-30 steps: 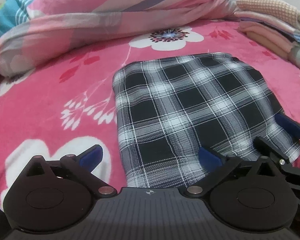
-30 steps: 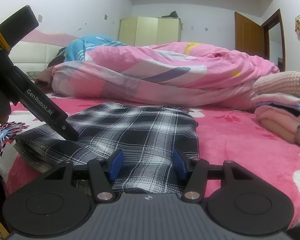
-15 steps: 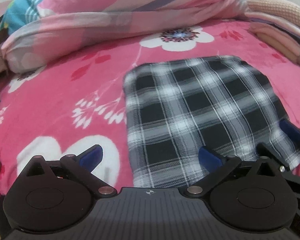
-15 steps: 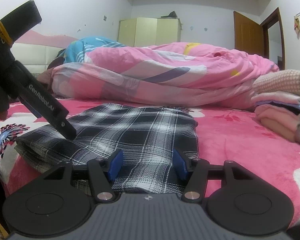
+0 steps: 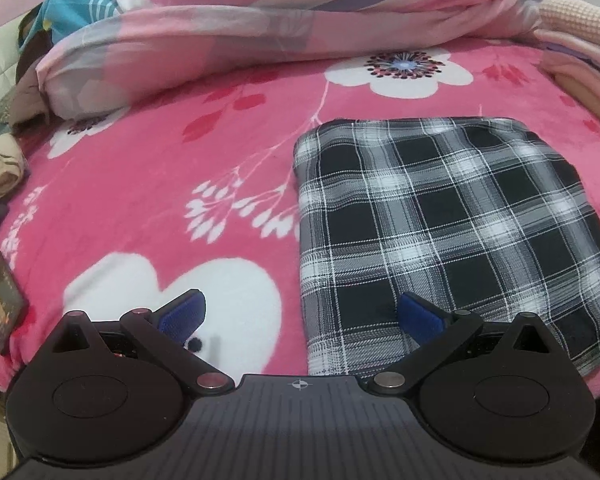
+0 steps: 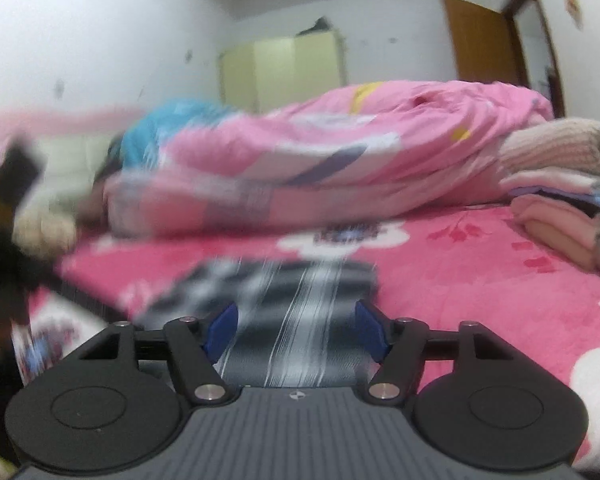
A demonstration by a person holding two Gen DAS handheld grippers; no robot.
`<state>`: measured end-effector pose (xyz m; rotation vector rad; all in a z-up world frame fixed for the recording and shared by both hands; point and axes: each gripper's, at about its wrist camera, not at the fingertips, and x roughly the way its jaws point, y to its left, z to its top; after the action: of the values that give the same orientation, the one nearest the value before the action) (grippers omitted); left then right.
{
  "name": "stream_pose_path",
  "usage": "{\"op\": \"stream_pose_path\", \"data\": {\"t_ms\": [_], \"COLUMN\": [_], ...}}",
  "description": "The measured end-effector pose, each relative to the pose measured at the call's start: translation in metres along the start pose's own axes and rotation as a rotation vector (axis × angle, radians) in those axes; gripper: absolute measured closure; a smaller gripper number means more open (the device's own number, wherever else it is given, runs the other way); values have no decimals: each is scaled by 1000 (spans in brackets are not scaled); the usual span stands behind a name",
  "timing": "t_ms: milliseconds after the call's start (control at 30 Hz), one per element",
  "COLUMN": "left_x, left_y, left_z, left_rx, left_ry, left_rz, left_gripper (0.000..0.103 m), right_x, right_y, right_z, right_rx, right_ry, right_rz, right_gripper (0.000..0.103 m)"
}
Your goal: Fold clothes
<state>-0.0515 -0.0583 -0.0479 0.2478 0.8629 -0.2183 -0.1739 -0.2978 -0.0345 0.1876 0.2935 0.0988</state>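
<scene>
Lying flat on the pink floral bed [image 5: 188, 168], the black-and-white plaid garment [image 5: 452, 216] is folded into a neat rectangle, right of centre in my left wrist view. My left gripper [image 5: 300, 312] hovers over the near edge of it, fingers spread wide with nothing between them; its right blue fingertip [image 5: 418, 314] sits above the plaid cloth, the left one [image 5: 182, 310] above a white flower on the bed cover. Whether either pad touches fabric I cannot tell.

My right gripper [image 6: 296, 330] points nearly level across the bed, and its view is heavily motion-blurred. Its fingers have just been opening and stand apart; the plaid garment [image 6: 284, 292] shows as a streaked patch beyond and between them, not pinched by the pads.

Behind the garment a rumpled pink quilt [image 5: 260, 20] runs across the bed. A stack of folded clothes [image 6: 560, 200] sits at the right edge. A dark phone [image 5: 0, 300] lies at the bed's left edge. A pale wardrobe [image 6: 284, 68] and brown door [image 6: 476, 44] stand at the far wall.
</scene>
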Motion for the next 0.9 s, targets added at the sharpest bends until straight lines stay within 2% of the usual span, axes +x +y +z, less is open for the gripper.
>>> {"op": "stream_pose_path", "data": {"t_ms": [100,200,367,633,900], "left_x": [0,0,0,0,0], "left_y": [-1,-3,-7,-9,-11], "left_z": [0,0,0,0,0], "left_rx": [2,2,18,18,21], "left_ry": [2,5,4,9,10], "left_rz": [0,9,27,37,41], "left_gripper": [0,0,0,0,0], "right_x": [4,25,62,105,127], "right_y": [-29,-53,-83,-124,-134], "right_z": [20,29,24,7,9], "right_rx": [148,239,414,730,815], "right_ry": [12,112,240,326,345], "right_rz": [19,5,57,156,207], "right_gripper": [26,25,25,25,21]}}
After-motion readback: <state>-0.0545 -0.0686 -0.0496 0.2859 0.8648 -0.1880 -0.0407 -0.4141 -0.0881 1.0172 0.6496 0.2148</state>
